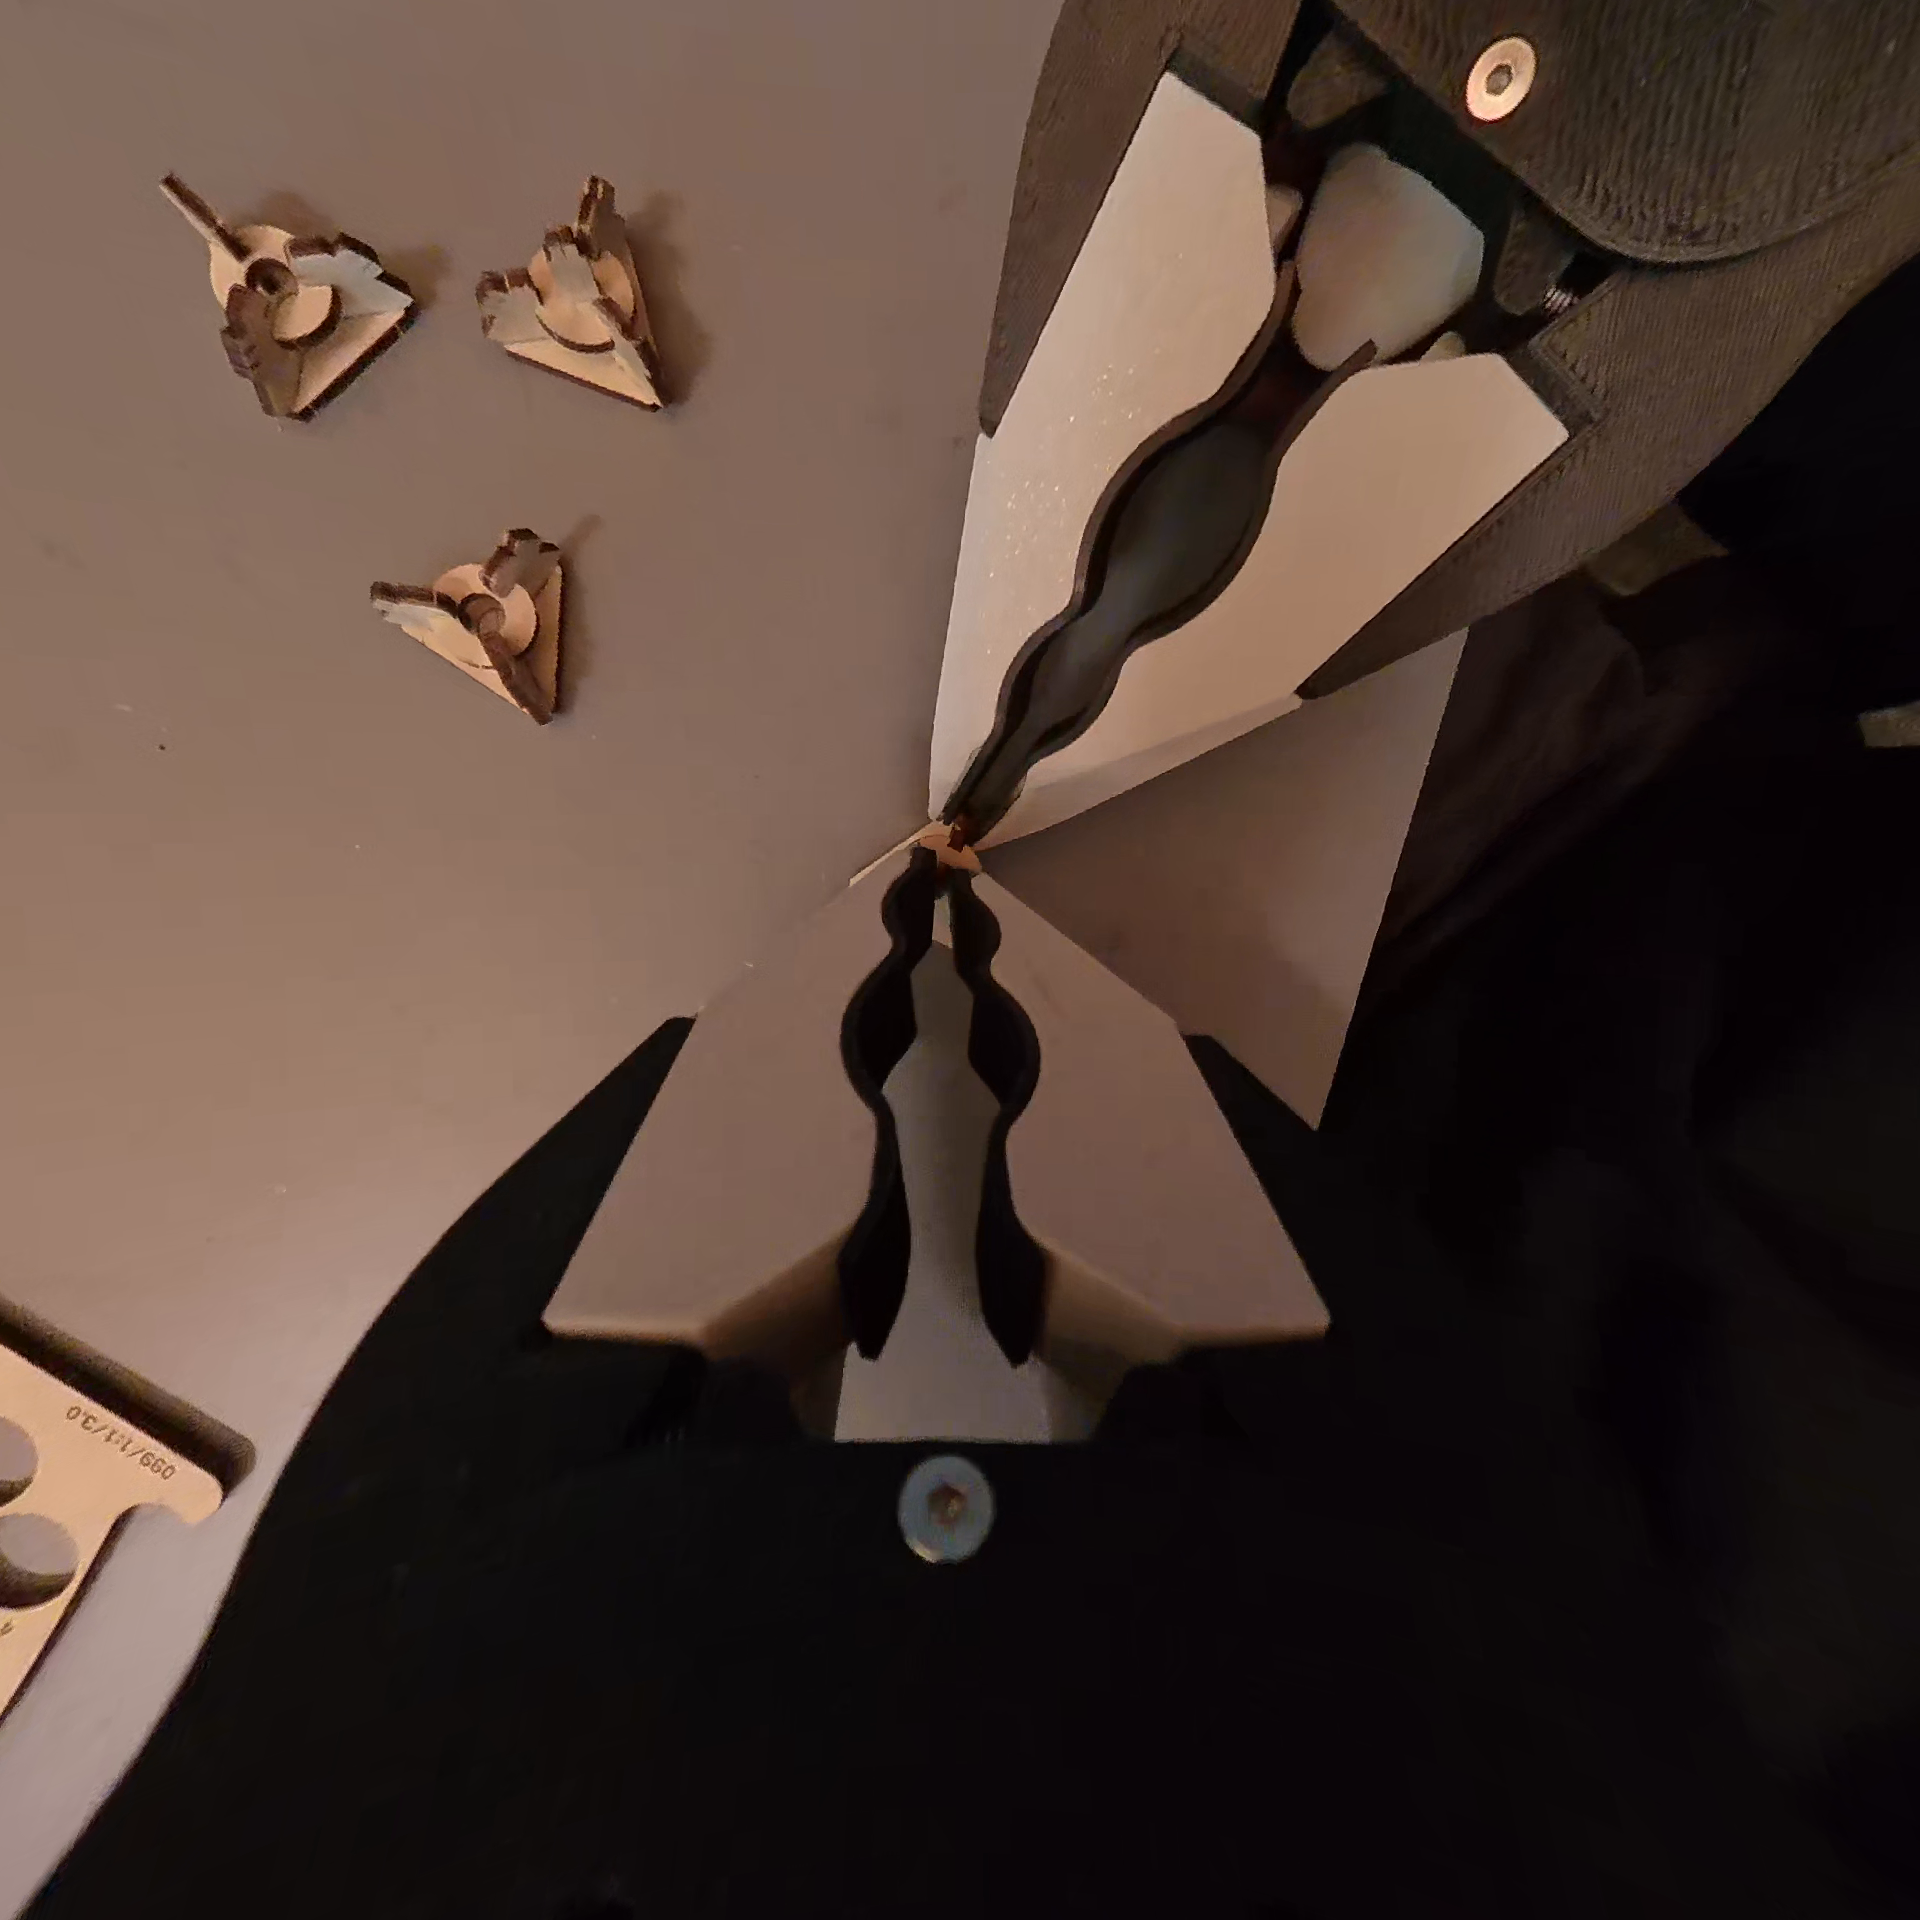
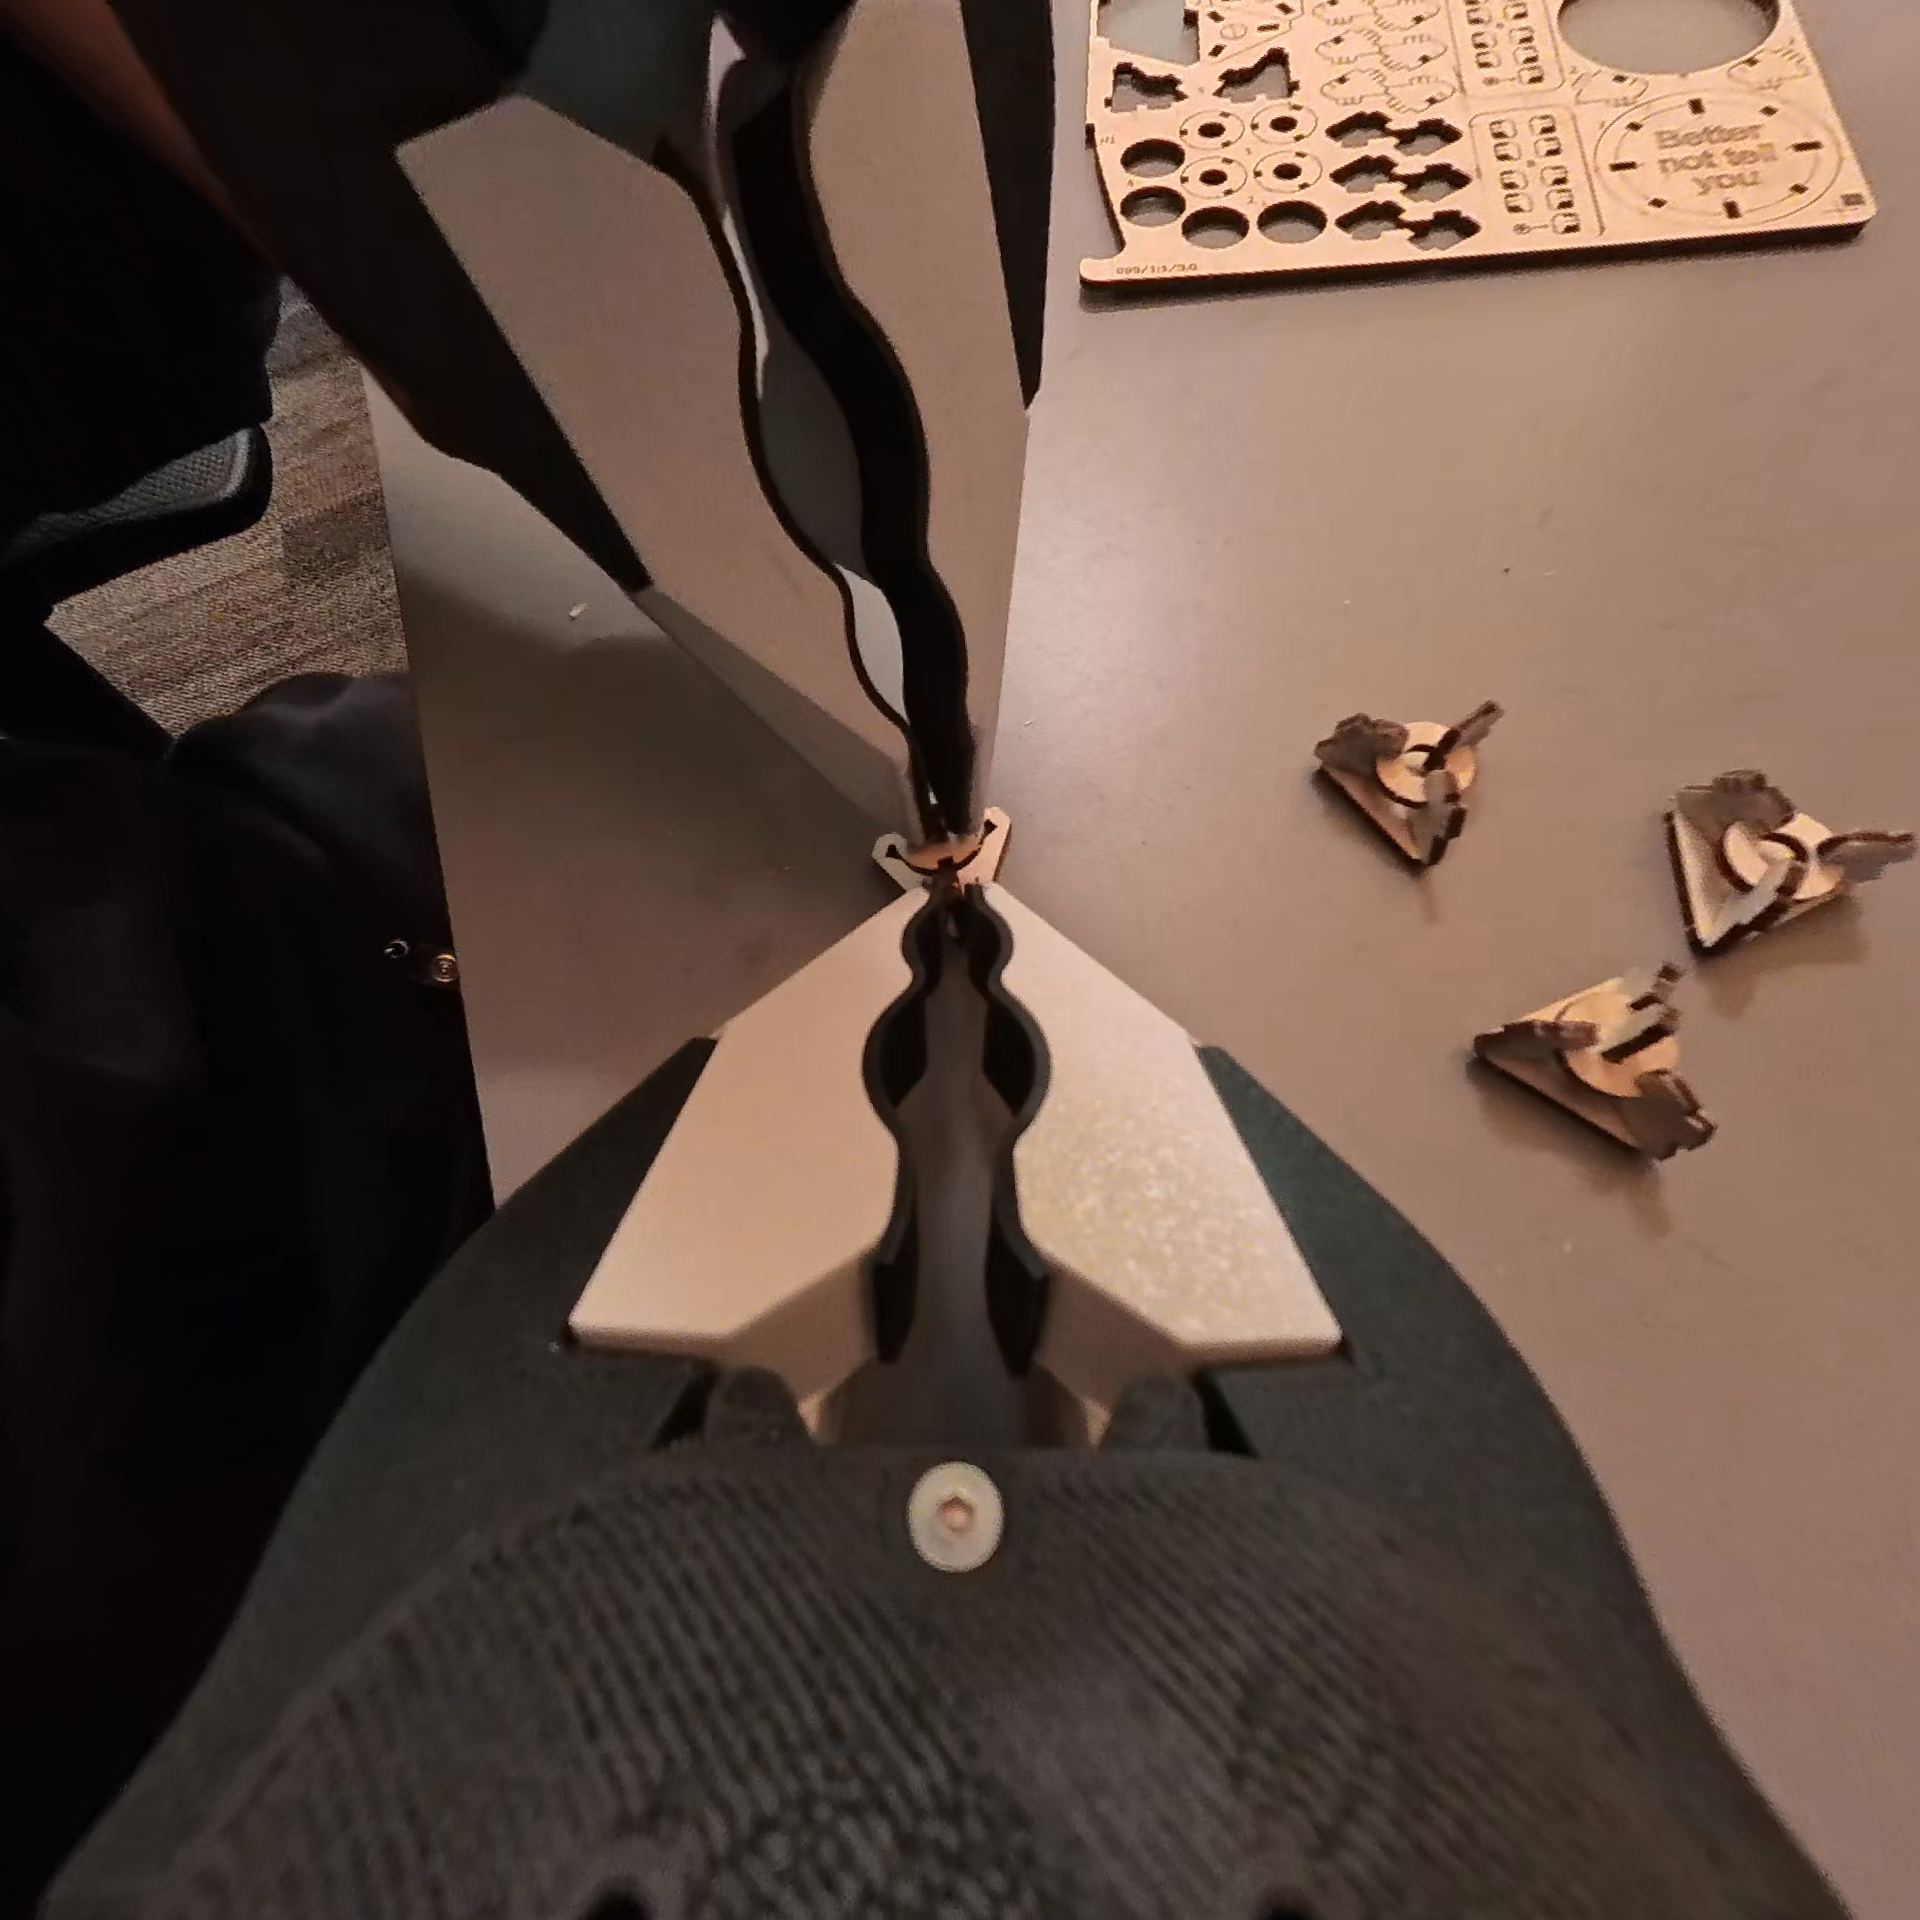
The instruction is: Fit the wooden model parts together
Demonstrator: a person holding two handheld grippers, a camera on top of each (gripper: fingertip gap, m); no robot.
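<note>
Two grippers meeting tip to tip over the table edge

In the right wrist view we see the right gripper (image 2: 948, 896) and the left gripper (image 2: 940, 805) closed from opposite sides on one small wooden piece (image 2: 940, 854) just above the table (image 2: 1247, 582), near its left edge. To their right three wooden assemblies (image 2: 1403, 784) (image 2: 1756, 868) (image 2: 1590, 1060) lie on the table, close together. Behind those, farther back, lies a flat wooden sheet (image 2: 1475, 145). Left of the table edge we see floor (image 2: 270, 582).
</note>
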